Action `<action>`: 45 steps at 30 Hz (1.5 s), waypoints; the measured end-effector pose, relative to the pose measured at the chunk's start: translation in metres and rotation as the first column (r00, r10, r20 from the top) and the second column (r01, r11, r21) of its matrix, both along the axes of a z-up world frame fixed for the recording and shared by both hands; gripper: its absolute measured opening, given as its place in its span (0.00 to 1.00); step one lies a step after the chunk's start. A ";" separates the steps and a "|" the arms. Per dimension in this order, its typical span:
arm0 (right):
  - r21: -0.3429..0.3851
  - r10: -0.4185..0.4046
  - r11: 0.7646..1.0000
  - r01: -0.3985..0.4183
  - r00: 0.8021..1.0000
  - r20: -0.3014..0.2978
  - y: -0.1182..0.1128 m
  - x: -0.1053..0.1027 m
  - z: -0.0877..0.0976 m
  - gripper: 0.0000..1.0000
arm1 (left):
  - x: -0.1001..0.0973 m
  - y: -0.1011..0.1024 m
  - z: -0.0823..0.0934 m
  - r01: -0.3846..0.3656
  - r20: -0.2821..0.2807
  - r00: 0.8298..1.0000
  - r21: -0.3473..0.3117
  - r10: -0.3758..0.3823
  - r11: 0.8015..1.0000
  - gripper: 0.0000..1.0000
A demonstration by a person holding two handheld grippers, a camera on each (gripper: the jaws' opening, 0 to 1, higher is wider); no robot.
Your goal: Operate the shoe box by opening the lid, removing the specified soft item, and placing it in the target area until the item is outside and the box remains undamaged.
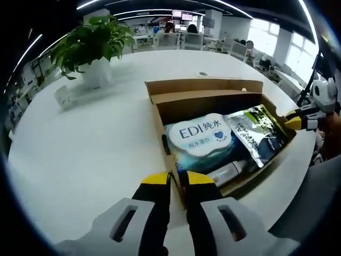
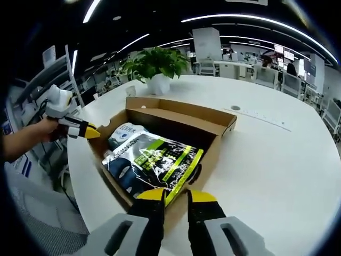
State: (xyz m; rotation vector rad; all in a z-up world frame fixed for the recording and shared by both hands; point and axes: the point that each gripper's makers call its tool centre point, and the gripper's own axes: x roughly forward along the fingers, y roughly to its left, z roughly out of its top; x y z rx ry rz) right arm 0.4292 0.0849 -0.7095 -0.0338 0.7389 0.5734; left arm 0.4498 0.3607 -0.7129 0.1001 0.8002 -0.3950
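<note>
Left gripper view: an open brown cardboard shoe box (image 1: 176,101) lies on a round white table (image 1: 90,154), its lid folded back toward 12 o'clock. Inside, at the box's 9 o'clock side, sits a soft blue-and-white wet-wipe pack printed "EDI" (image 1: 200,140); touching it at 3 o'clock lies a glossy green-and-black pouch (image 1: 256,133), and a pale tube-shaped item (image 1: 229,172) rests just beside both at 6 o'clock. The left gripper (image 1: 178,178), black with yellow tips, rises from 6 o'clock with its jaws nearly together astride the near box wall; whether they pinch the wall cannot be told. The right gripper (image 1: 293,120) reaches the box's far corner at 3 o'clock. A green potted plant in a white pot (image 1: 96,50) stands at 11 o'clock.

Right gripper view: the box (image 2: 176,114) is centred, with the pouch (image 2: 154,160) overlapping the wipe pack (image 2: 123,134). The right gripper (image 2: 176,197) has its jaws slightly parted, enclosing nothing visible, its tips at the pouch's near edge. The left gripper (image 2: 90,132), held by a hand (image 2: 45,130), meets the box at 9 o'clock. The plant (image 2: 157,66) stands at 12 o'clock.
</note>
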 end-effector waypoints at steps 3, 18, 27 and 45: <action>0.002 0.008 1.000 -0.008 1.000 0.022 -0.002 0.003 0.006 0.11 | 0.002 -0.001 0.006 0.006 0.017 1.000 0.011 -0.006 1.000 0.10; -0.025 0.165 0.986 -0.163 0.981 0.100 0.008 0.034 0.034 0.18 | 0.016 -0.030 0.045 0.105 0.131 0.985 0.064 -0.112 0.992 0.17; -0.085 0.275 0.960 -0.268 0.958 0.085 0.017 0.051 0.028 0.21 | 0.009 -0.068 0.039 0.189 0.079 0.979 0.005 -0.188 0.982 0.19; -0.140 0.397 0.909 -0.393 0.918 0.001 0.021 0.066 0.016 0.27 | -0.008 -0.108 0.013 0.225 -0.095 0.966 -0.158 -0.241 0.962 0.21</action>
